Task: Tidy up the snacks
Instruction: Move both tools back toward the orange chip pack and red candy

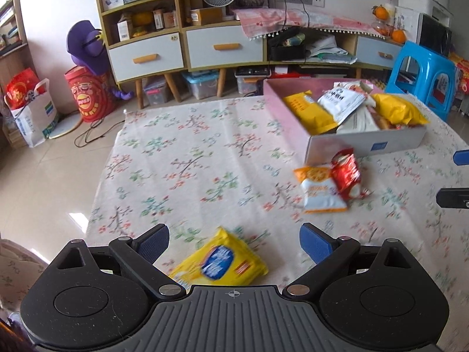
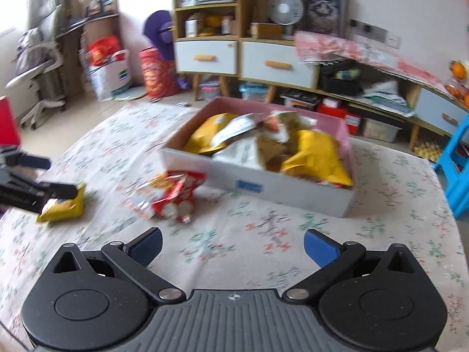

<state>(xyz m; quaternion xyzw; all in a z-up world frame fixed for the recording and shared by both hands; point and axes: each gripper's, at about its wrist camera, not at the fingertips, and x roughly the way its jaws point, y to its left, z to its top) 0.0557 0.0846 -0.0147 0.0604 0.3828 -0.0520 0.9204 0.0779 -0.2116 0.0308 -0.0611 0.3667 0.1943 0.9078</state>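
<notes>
Left gripper [image 1: 234,246] spread wide, empty, over yellow snack packet [image 1: 219,264]. Right gripper [image 2: 233,248] likewise parted, empty; red packet [image 2: 176,196] and pink-lined box [image 2: 293,187] ahead. Risk: slippery film sliding from the pads on closing. Orange-and-white packet [image 1: 321,190] distinct in left view only.

bare cloth [image 1: 187,158] left, box [image 1: 363,142] and packets [image 1: 331,184] right

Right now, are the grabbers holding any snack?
No. The left gripper is open above the yellow packet, not gripping it. The right gripper is open and empty.
</notes>
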